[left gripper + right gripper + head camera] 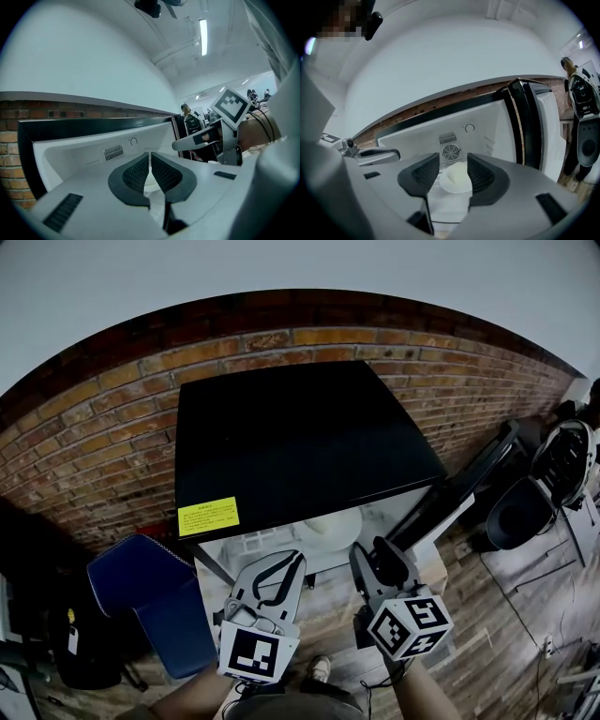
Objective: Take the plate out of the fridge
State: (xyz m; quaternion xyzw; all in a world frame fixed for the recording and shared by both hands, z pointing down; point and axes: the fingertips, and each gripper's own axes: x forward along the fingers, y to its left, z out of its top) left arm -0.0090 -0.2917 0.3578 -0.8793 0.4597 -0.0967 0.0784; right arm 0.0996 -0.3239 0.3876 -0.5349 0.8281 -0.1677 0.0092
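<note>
Here, the right gripper (453, 160) has its jaws standing wide apart, and nothing is clamped between them. Through the gap shows the plate (457, 180), white and round, lying deeper inside the fridge (492, 124); the pads do not press on it. The plate rests on the fridge's pale shelf, near the middle and below the round fan vent (451, 152) in the fridge's back wall.

In the head view, the right gripper (373, 557) points into the fridge's open front, and the plate (330, 529) lies just beyond its tips, under the front edge of the fridge's black top (300, 437). Whether the tips touch the plate cannot be told from here.

The left gripper (150, 158) has its jaws drawn together, with only a thin slit between the ribbed pads (137, 172) and nothing in it. It also faces the fridge's white inside, left of the right gripper (206, 138). In the head view, the left gripper (279, 570) sits before the fridge's opening, just left of the plate.

The fridge's door (469, 486) is swung open to the fridge's right. A yellow label (208, 516) is stuck at the front left corner of the fridge's top. A brick wall (94, 427) runs behind the fridge, a blue object (150, 592) stands at the fridge's left, and wooden floor (497, 624) spreads in front of it.
</note>
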